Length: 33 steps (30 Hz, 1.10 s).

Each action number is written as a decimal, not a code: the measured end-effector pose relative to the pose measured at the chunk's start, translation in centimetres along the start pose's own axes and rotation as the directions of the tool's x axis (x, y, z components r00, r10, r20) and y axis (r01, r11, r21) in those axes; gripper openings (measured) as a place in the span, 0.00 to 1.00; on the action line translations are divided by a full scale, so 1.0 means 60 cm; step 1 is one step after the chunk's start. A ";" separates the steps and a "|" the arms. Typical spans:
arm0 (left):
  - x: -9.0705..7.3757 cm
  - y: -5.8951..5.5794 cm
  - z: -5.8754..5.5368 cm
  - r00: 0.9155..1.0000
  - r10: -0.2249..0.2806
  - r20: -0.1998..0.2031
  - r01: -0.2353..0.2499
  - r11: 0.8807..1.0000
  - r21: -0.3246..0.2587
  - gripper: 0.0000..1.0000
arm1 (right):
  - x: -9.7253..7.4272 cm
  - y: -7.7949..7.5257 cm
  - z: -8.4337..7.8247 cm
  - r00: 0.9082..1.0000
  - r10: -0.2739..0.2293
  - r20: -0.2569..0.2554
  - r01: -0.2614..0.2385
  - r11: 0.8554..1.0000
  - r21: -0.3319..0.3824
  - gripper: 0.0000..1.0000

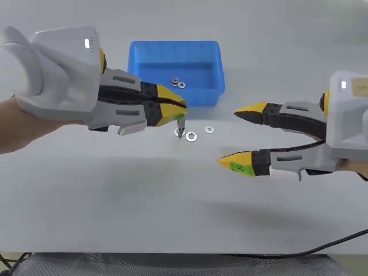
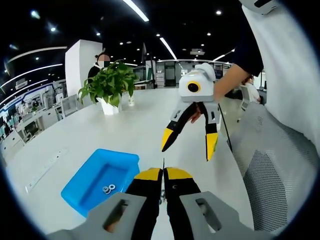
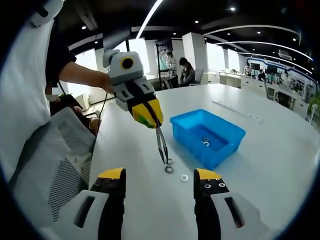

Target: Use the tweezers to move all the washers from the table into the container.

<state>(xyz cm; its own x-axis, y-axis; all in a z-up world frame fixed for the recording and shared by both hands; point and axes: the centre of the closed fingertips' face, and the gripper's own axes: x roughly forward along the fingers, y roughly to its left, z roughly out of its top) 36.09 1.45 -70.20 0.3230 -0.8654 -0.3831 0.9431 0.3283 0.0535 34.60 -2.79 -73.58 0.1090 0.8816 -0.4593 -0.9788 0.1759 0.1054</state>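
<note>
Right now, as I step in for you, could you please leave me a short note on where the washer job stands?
The left gripper is shut on the tweezers, whose tips are down at the nearest washer on the table.
The right gripper is open, holds nothing and hovers off to the side.
Done: a few washers inside the blue container.
Left: three on the table in front of it, the one at the tips plus the middle washer and the far washer.
</note>
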 end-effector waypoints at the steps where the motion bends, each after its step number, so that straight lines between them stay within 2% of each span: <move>1: 0.000 -0.002 0.000 1.000 -0.005 0.001 0.005 1.000 -0.002 0.05 | 0.004 0.000 0.000 1.000 0.006 -0.003 -0.006 1.000 -0.008 0.55; 11: -0.003 -0.003 -0.003 1.000 -0.008 -0.003 0.008 1.000 -0.011 0.05 | 0.056 0.006 0.009 0.997 0.078 -0.027 -0.080 0.995 -0.067 0.54; 18: -0.006 -0.002 -0.005 1.000 -0.008 -0.003 0.008 1.000 -0.018 0.05 | 0.079 0.004 0.010 0.995 0.095 -0.030 -0.097 0.992 -0.077 0.51; 23: -0.005 -0.002 -0.005 1.000 -0.007 0.000 0.007 1.000 -0.025 0.05 | 0.104 -0.005 0.007 0.994 0.100 -0.042 -0.103 0.991 -0.087 0.44; 28: -0.004 -0.001 -0.005 1.000 -0.007 0.000 0.007 1.000 -0.028 0.05 | 0.131 -0.010 0.001 0.988 0.136 -0.079 -0.146 0.980 -0.139 0.31; 31: -0.005 -0.002 -0.005 1.000 -0.009 -0.003 0.009 1.000 -0.027 0.05 | 0.148 -0.011 -0.011 0.978 0.170 -0.120 -0.189 0.967 -0.168 0.28; 33: -0.006 -0.003 -0.005 1.000 -0.010 -0.005 0.010 1.000 -0.029 0.05 | 0.153 -0.007 -0.010 0.975 0.185 -0.124 -0.205 0.963 -0.176 0.26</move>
<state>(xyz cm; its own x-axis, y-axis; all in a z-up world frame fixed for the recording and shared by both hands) 35.76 1.82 -70.36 0.3132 -0.8668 -0.3882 0.9434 0.3308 0.0226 35.89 4.98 -78.37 -0.0966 0.8379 -0.5372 -0.9952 -0.0888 0.0405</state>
